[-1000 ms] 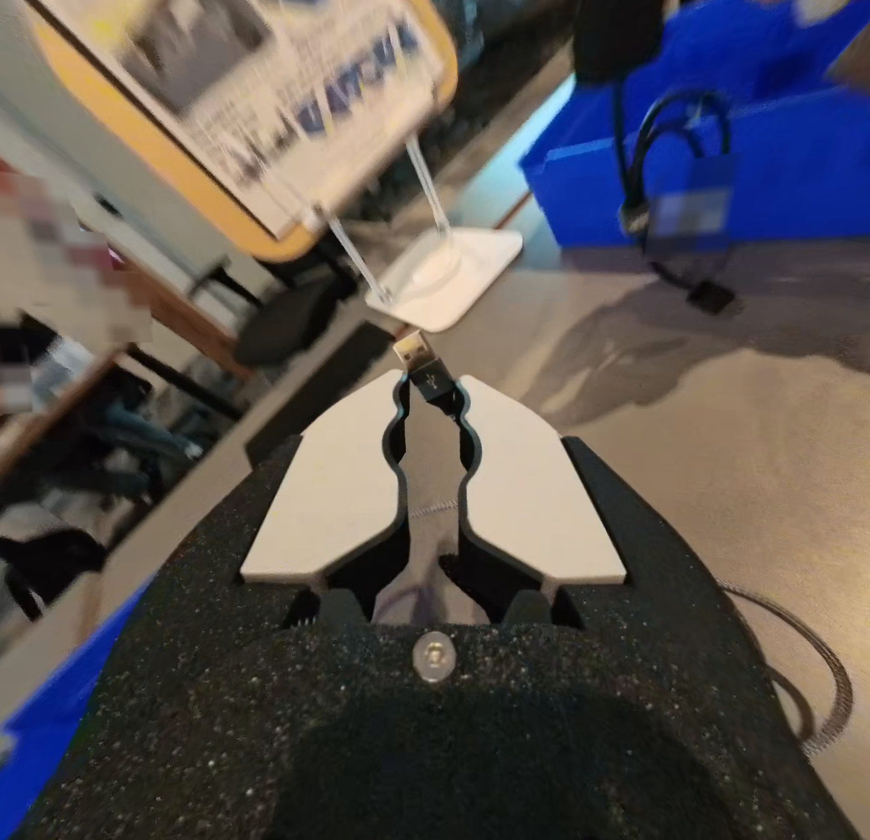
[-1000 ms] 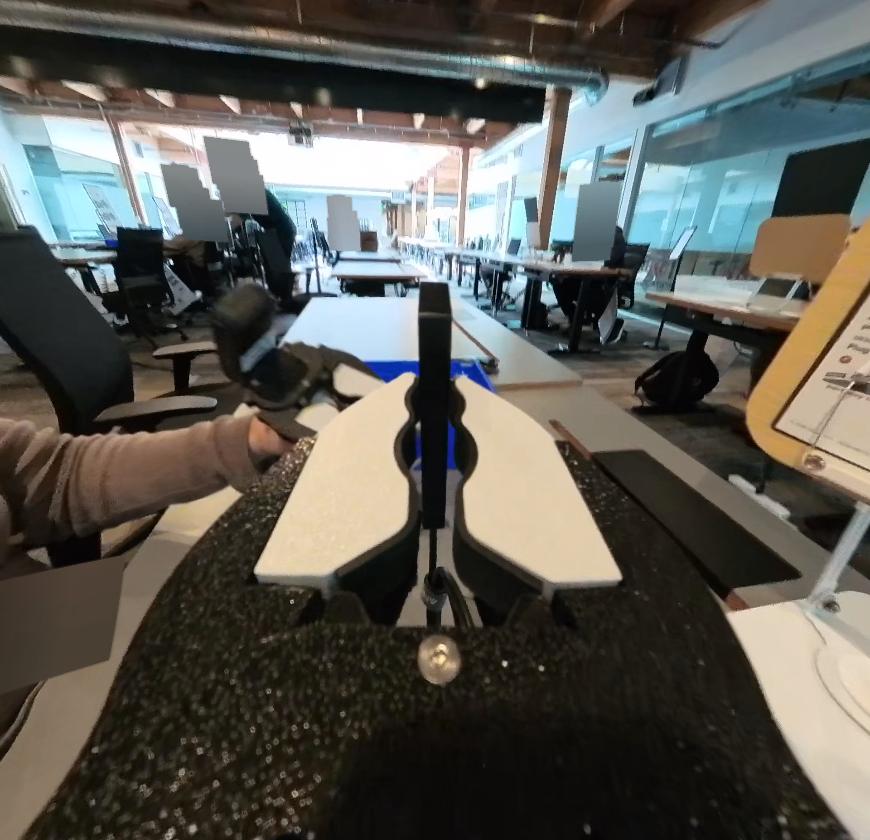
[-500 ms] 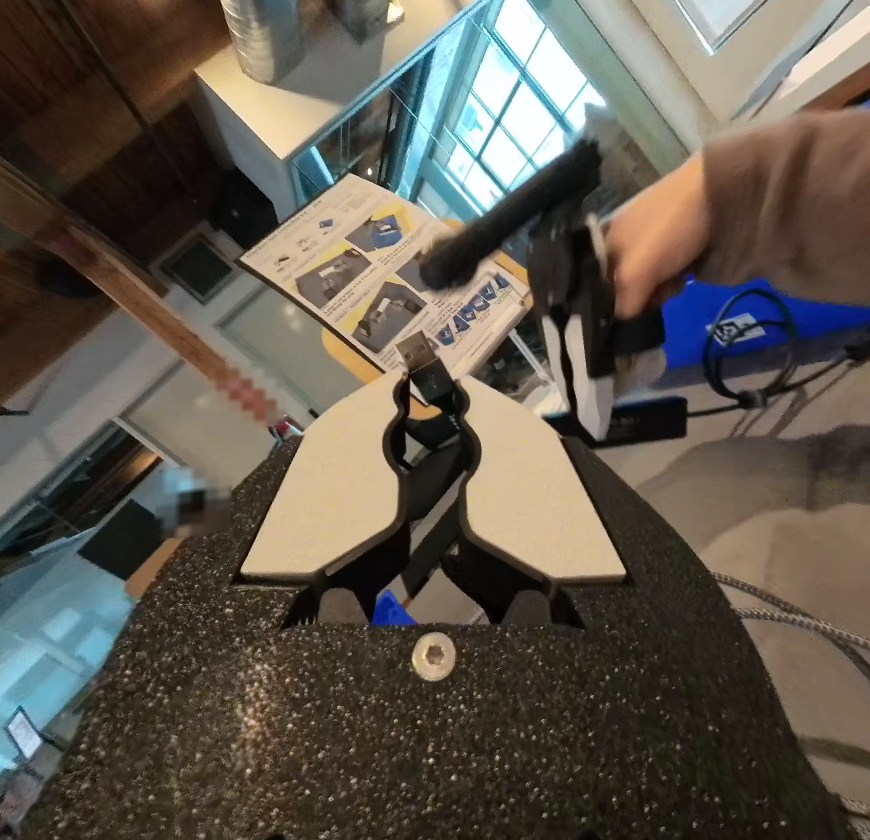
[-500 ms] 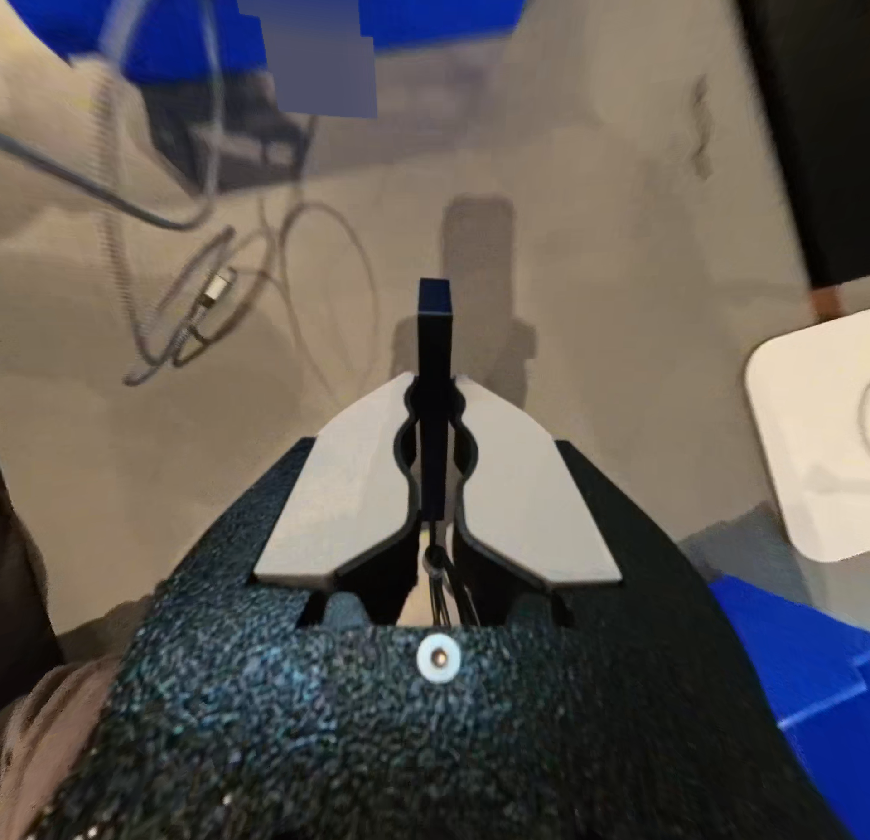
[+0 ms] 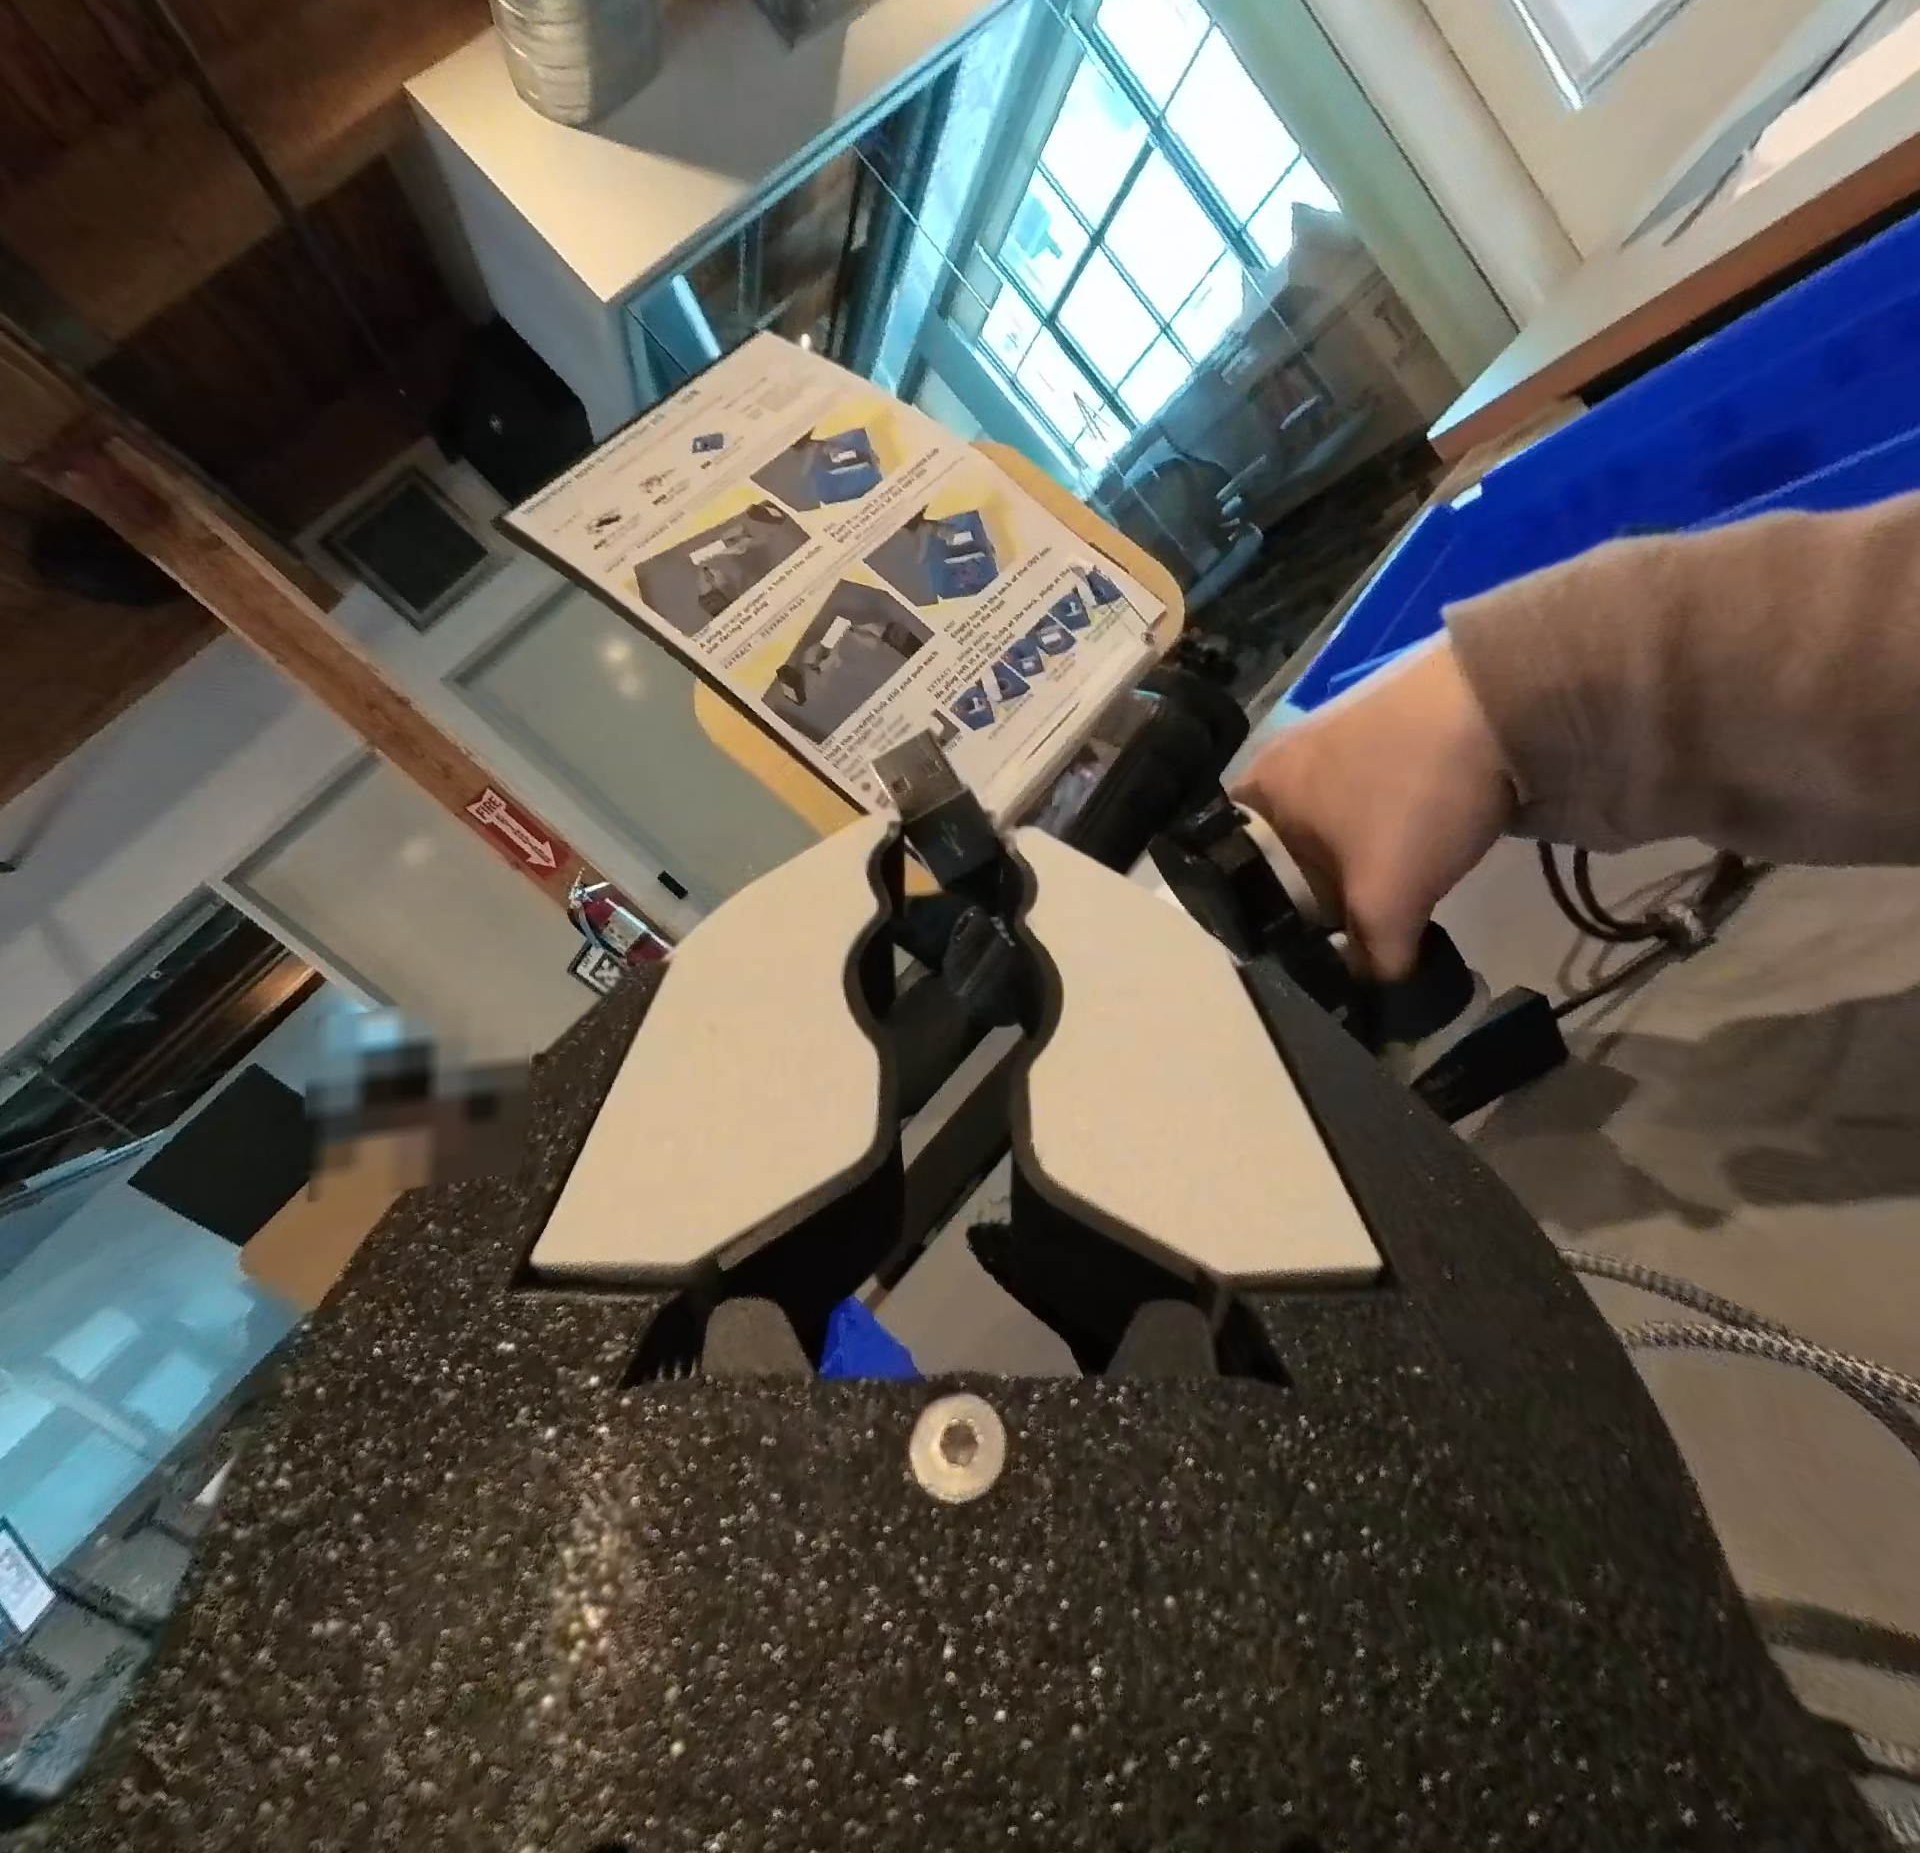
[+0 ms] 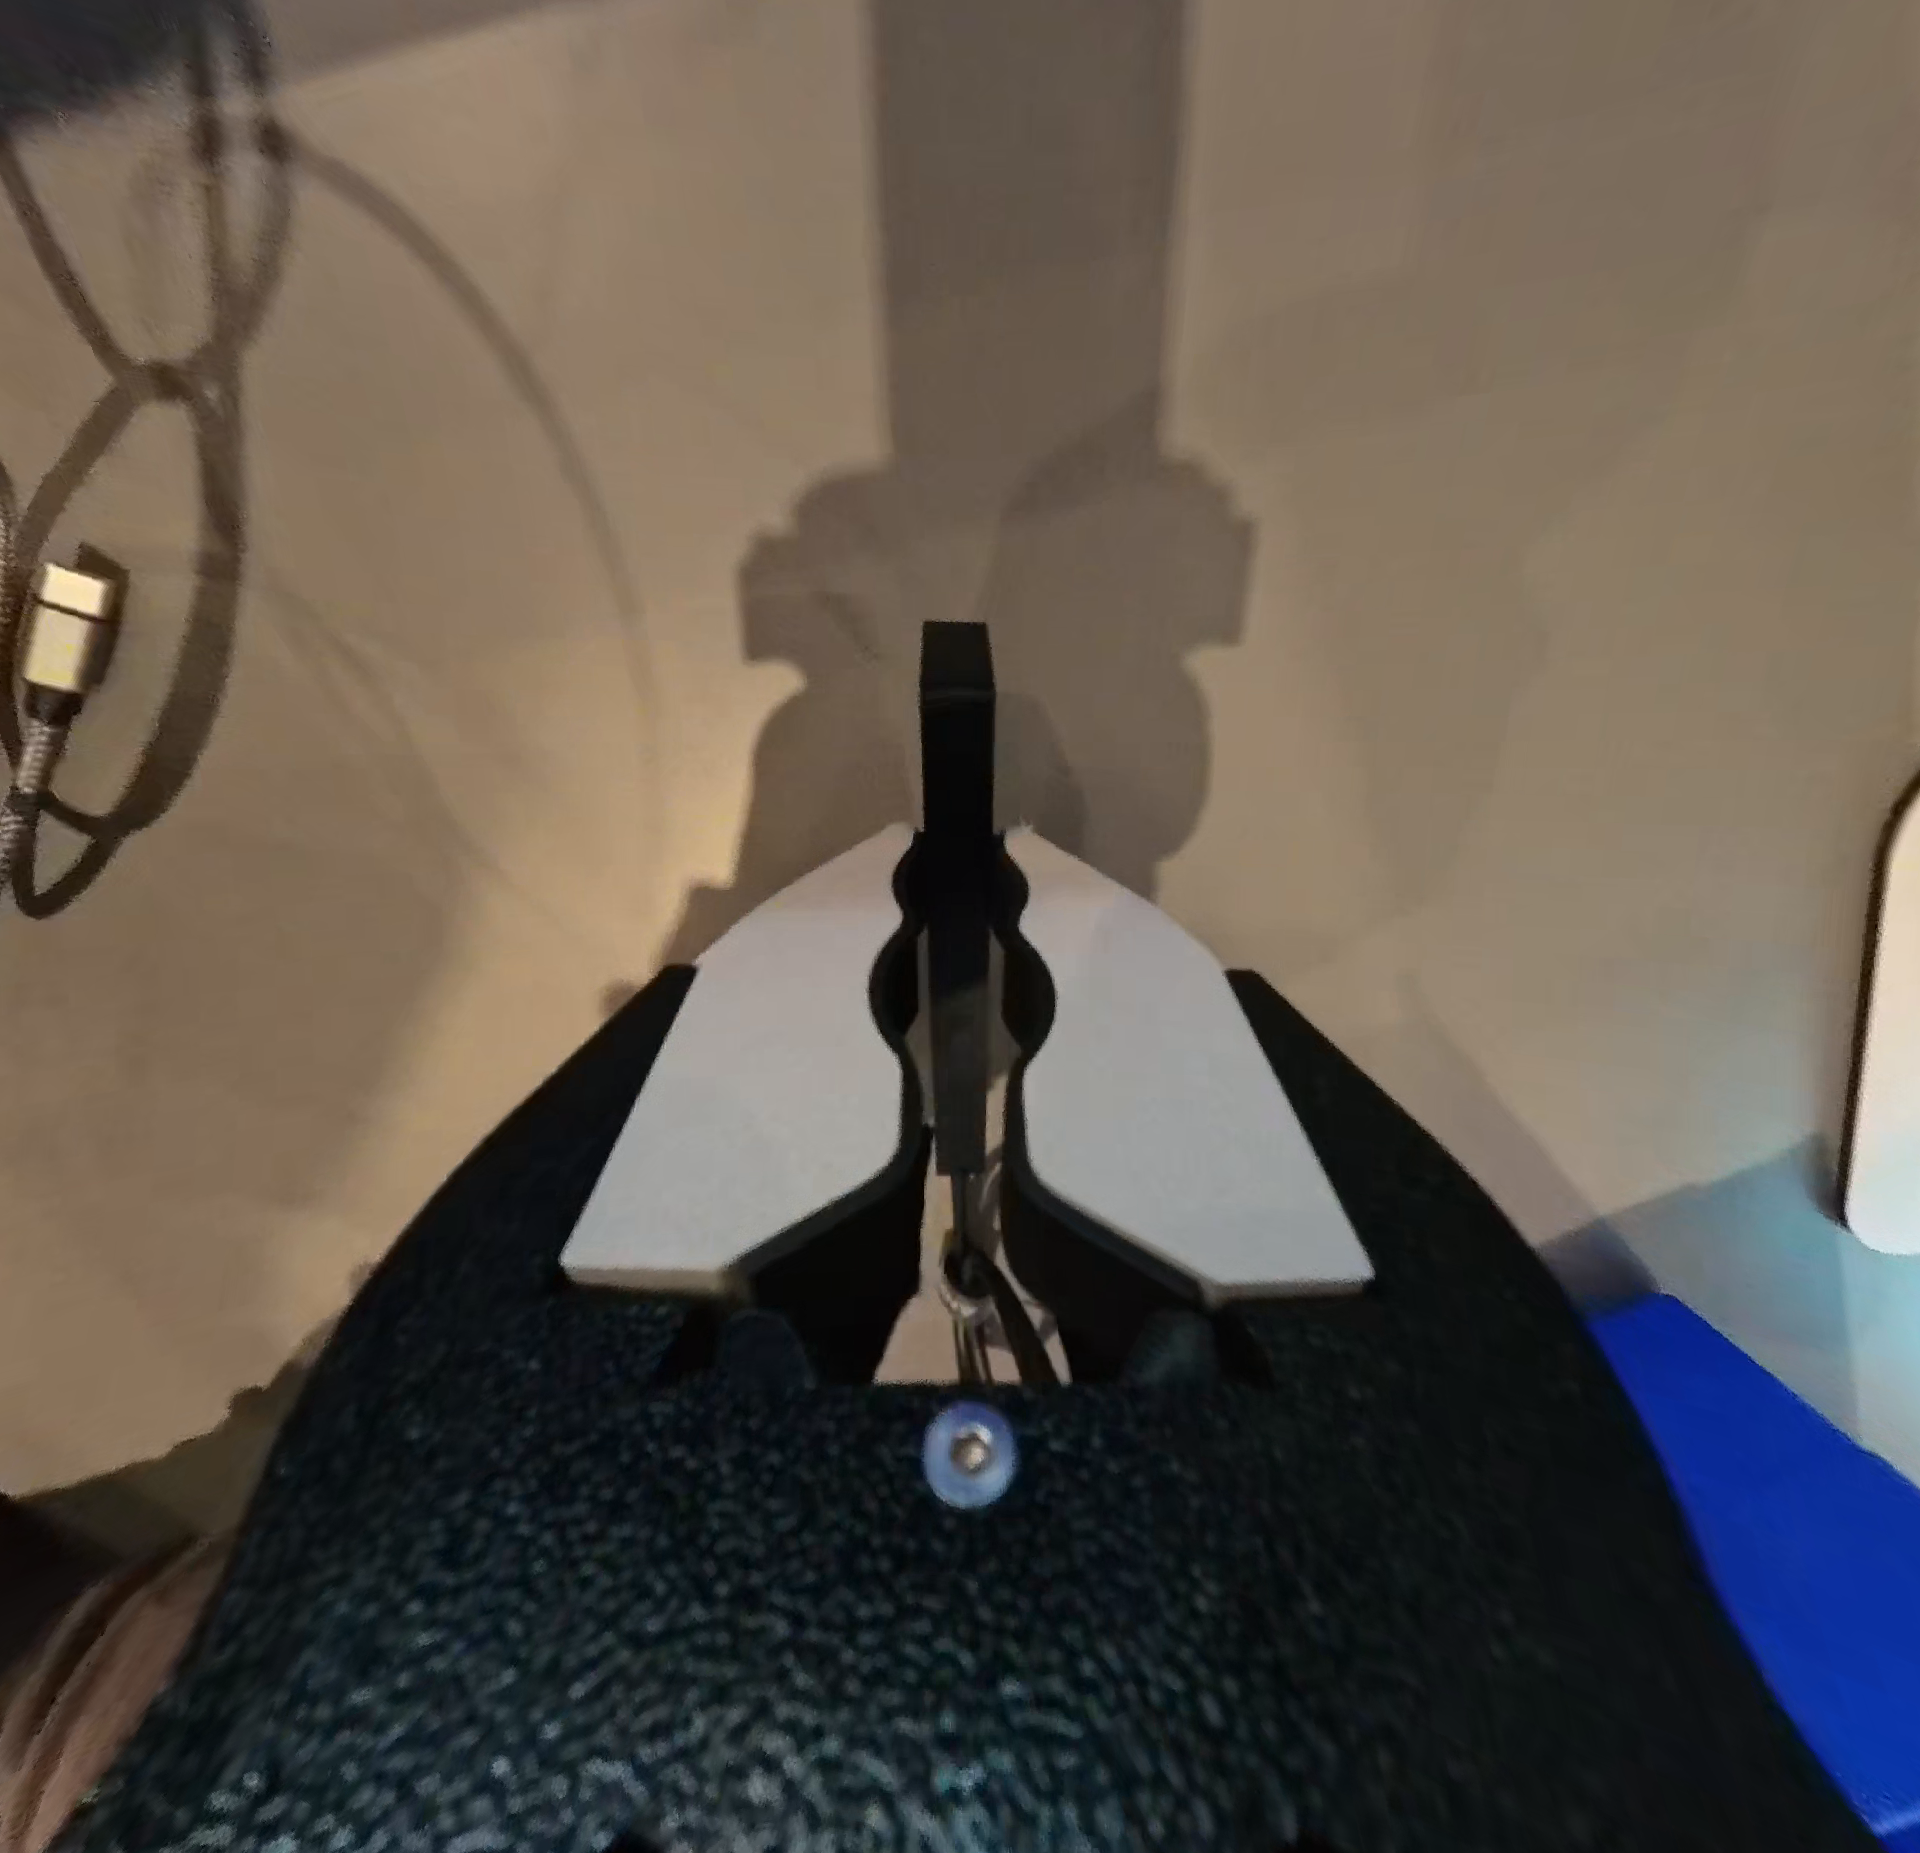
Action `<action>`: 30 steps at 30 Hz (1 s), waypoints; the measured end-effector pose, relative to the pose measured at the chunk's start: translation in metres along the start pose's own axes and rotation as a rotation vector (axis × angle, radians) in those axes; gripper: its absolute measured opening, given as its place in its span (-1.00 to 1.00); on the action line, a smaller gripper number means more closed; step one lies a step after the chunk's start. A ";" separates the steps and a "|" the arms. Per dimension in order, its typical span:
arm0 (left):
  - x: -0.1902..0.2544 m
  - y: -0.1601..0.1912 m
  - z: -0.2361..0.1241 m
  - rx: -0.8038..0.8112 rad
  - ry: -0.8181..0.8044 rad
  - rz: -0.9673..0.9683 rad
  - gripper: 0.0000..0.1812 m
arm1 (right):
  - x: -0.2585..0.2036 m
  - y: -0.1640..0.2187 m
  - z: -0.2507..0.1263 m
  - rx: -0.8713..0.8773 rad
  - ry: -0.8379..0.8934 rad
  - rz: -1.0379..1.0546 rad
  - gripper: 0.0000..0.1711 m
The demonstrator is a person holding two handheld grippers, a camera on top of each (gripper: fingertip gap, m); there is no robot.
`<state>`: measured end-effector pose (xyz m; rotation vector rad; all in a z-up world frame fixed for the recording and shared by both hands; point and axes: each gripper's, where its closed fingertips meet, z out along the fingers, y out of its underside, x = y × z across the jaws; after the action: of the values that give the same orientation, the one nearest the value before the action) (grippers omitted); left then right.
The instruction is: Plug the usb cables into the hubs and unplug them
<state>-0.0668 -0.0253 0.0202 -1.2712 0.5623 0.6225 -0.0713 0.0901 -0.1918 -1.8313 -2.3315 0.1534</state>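
My left gripper [image 5: 951, 847] is shut on a black USB-A plug [image 5: 935, 811] whose metal end sticks out past the fingertips, tilted up into the air. Its braided cable [image 5: 1745, 1336] trails over the table at the right. My right gripper [image 6: 958, 847] is shut on a slim black USB hub [image 6: 958, 723], held edge-on just above the beige table [image 6: 1455, 453]. In the left wrist view the right gripper [image 5: 1392, 1003] shows lower right, held by a hand [image 5: 1361, 827], with the hub [image 5: 1496, 1050] low near the table.
A loose braided cable with a gold plug [image 6: 73, 619] lies left of the hub. A blue bin [image 5: 1662, 494] stands behind the hand, another blue bin edge [image 6: 1787, 1543] at lower right. A white stand base [image 6: 1886, 1024] and its instruction sheet [image 5: 831, 598] are nearby. Spacing between my two grippers at the tips: around 25 cm.
The right gripper has dropped closer to the table with the hub, its shadow now larger. The left gripper still points upward with the plug; the right hand now sits lower in its view.
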 end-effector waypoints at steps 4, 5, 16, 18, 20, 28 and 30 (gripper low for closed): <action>0.007 0.006 0.006 -0.069 0.021 0.072 -0.81 | -0.009 -0.003 0.003 0.025 -0.081 0.013 -0.79; 0.008 0.007 0.007 -0.077 0.020 0.086 -0.81 | -0.012 -0.003 0.002 0.033 -0.116 0.029 -0.70; 0.010 0.014 0.010 -0.139 0.010 0.200 -0.81 | -0.053 -0.034 -0.173 0.873 -0.400 -0.090 -0.50; 0.014 0.015 0.012 -0.154 0.011 0.241 -0.81 | -0.073 -0.035 -0.203 1.002 -0.421 -0.212 -0.67; 0.016 0.017 0.014 -0.185 0.003 0.275 -0.81 | -0.078 -0.038 -0.210 1.031 -0.337 -0.257 -0.79; 0.023 0.017 0.020 -0.236 -0.001 0.376 -0.81 | -0.089 -0.048 -0.195 0.952 -0.289 -0.294 -0.84; 0.024 0.017 0.021 -0.238 -0.003 0.385 -0.81 | -0.084 -0.049 -0.193 0.945 -0.235 -0.302 -0.94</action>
<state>-0.0612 0.0005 -0.0040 -1.3945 0.7560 1.0357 -0.0607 -0.0086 0.0001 -1.0187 -2.0409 1.2255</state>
